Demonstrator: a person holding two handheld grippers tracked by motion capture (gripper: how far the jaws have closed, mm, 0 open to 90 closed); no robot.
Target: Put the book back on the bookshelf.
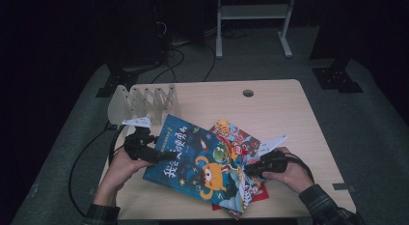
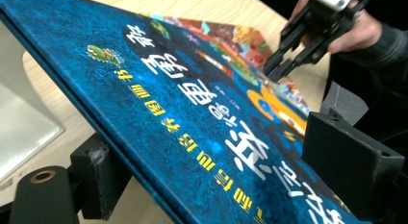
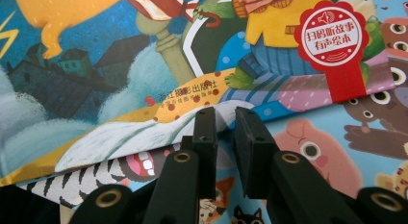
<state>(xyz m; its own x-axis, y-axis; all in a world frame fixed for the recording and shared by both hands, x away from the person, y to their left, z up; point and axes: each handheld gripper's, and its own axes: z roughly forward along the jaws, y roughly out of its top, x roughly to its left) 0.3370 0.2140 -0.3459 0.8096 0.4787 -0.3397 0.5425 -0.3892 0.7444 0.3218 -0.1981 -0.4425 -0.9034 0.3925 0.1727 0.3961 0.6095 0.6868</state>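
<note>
at the far left of the surface (image 1: 279, 97) i see a pale slotted rack (image 1: 140, 102) standing upright near the back corner. just in front of it my left gripper (image 1: 156, 155) has the left edge of the blue book (image 1: 193, 160) between its jaws; in the left gripper view one jaw sits under the cover and the other over it, clamped on that edge, with the book tilted up off the wood on this side. the blue book lies across the middle of the surface, resting on a second colourful book (image 1: 236, 133) that pokes out behind and to the right of it. at the right, my right gripper (image 1: 251, 168) sits at the books' right edge; in the right gripper view its jaws (image 3: 226, 137) stand slightly apart, a narrow gap between them, tips just at the blue book's lower edge, pressing on nothing i can see.
</note>
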